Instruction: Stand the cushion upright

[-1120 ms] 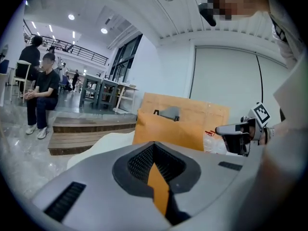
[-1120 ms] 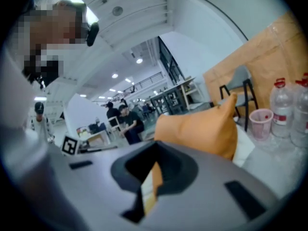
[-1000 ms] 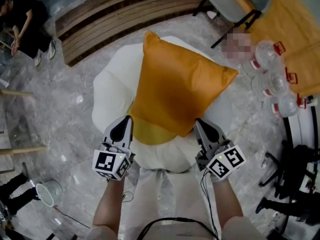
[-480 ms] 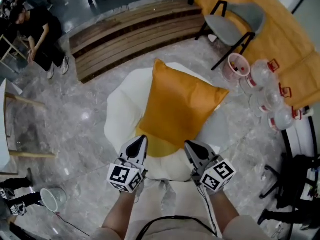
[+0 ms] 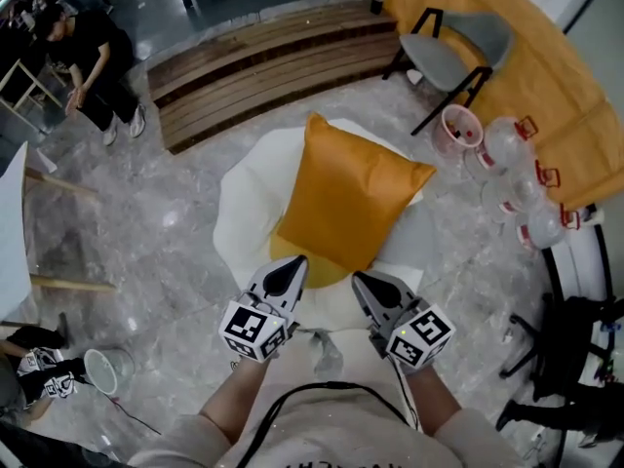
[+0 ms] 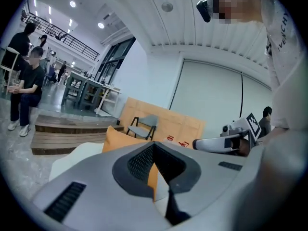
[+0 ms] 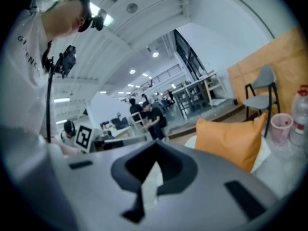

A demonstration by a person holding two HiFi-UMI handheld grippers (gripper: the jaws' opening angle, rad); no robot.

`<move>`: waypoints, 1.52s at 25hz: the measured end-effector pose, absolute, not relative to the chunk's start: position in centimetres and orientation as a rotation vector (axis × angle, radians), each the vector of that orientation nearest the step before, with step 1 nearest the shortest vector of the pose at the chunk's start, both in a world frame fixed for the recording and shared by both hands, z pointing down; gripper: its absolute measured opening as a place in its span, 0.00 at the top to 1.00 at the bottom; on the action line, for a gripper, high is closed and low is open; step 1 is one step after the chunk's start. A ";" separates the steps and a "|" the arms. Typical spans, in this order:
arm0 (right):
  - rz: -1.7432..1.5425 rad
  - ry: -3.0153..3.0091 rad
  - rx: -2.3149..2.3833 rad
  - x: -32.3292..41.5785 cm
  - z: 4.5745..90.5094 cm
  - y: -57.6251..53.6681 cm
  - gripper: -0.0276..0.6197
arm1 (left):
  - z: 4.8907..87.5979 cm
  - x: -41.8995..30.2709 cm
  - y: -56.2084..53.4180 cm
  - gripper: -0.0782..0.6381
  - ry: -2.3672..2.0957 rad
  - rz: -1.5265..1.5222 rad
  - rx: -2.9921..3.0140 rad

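Note:
The orange cushion point(image 5: 346, 198) stands on edge on a white padded seat point(image 5: 249, 198), one corner pointing up. It also shows in the left gripper view as the cushion point(image 6: 115, 137) and in the right gripper view as the cushion point(image 7: 231, 139). My left gripper point(image 5: 290, 269) hovers just short of its lower left corner, jaws shut with nothing in them. My right gripper point(image 5: 367, 285) hovers short of the lower right side, also shut and empty. Neither touches the cushion. From the left gripper point(image 6: 155, 173) I see the right gripper point(image 6: 214, 144) beside me.
Behind the seat are wooden steps point(image 5: 263, 61), a grey chair point(image 5: 458, 42) and an orange-brown board point(image 5: 531, 76). A pink bucket point(image 5: 458, 130) and several large water bottles point(image 5: 517, 178) stand at the right. A person point(image 5: 93, 66) sits far left. Black gear point(image 5: 575, 359) lies right.
Both grippers have drawn back from the cushion's lower corners toward me and risen. The cushion stays standing on the seat and looks smaller and farther off.

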State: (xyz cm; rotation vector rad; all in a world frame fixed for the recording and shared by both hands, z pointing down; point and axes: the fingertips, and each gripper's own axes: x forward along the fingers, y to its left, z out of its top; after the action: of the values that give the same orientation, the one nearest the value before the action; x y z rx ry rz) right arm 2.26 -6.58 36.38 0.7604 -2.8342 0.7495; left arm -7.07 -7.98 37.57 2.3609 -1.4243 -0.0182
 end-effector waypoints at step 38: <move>0.605 -2.917 0.529 1.3 23.7 -5.0 0.93 | 24.1 -3.7 -7.1 0.86 -1.224 -0.144 2.526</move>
State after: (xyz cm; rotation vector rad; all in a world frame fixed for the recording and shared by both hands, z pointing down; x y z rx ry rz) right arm 1.28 -4.95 23.71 0.5288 -2.9169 0.6054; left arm -3.71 -7.11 24.07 2.5260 -1.2241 -0.1443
